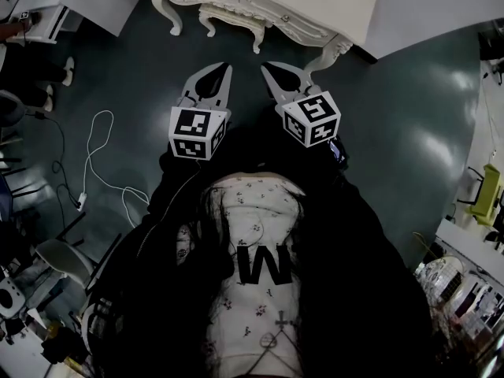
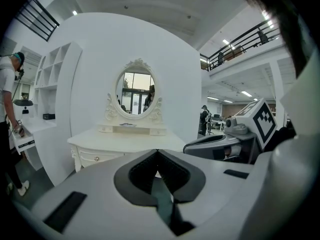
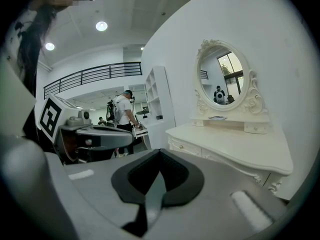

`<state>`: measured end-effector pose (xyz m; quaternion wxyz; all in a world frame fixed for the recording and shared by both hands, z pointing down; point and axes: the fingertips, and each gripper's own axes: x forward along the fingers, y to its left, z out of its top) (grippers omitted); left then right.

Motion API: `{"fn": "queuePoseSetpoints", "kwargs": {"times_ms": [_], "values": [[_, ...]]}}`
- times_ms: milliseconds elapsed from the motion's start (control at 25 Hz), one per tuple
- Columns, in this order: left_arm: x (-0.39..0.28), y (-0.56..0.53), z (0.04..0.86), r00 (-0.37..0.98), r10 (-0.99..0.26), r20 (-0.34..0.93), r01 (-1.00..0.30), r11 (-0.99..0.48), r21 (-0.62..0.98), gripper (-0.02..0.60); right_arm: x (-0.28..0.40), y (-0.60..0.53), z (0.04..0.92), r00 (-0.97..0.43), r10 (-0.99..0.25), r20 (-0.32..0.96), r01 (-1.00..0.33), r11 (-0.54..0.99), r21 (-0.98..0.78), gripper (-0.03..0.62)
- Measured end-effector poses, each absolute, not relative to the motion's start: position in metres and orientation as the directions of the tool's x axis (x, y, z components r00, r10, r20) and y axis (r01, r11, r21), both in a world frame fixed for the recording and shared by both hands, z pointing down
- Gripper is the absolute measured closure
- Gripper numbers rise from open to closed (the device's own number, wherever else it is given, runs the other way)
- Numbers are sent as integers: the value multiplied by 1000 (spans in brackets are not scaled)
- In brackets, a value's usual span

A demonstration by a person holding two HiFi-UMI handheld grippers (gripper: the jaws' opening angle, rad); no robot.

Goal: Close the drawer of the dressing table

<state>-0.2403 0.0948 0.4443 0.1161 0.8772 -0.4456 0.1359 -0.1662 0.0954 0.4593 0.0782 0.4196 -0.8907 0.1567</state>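
Note:
The white dressing table [image 1: 260, 10] stands at the top of the head view on curved legs, with small knobs on its drawer fronts. Its oval mirror [image 2: 137, 93] and a drawer front [image 2: 96, 158] show in the left gripper view. From the other side, the right gripper view takes in the table [image 3: 235, 146] and a drawer knob [image 3: 181, 146]. No drawer plainly sticks out in any view. My left gripper [image 1: 227, 68] and right gripper [image 1: 264, 68] hover side by side over the floor, short of the table. Both are shut and empty.
A white cable [image 1: 94, 156] loops on the dark floor at the left. A white shelf unit [image 2: 52, 79] stands left of the table, with a person [image 2: 9, 99] beside it. Desks and a green chair [image 1: 484, 191] line the right edge.

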Motion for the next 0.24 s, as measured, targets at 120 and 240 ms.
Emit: {"fn": "queuePoseSetpoints", "kwargs": {"times_ms": [120,240], "values": [[-239,95,444,568,-751,336,-812,-578,80,581,-165,95,460,-633,-726,270,-774,596,-213,585],[-239,93,443,564,-756,332,-815,-574,79,581,-164,92,461,-635,-723,273,-773,598,-212,585]]}}
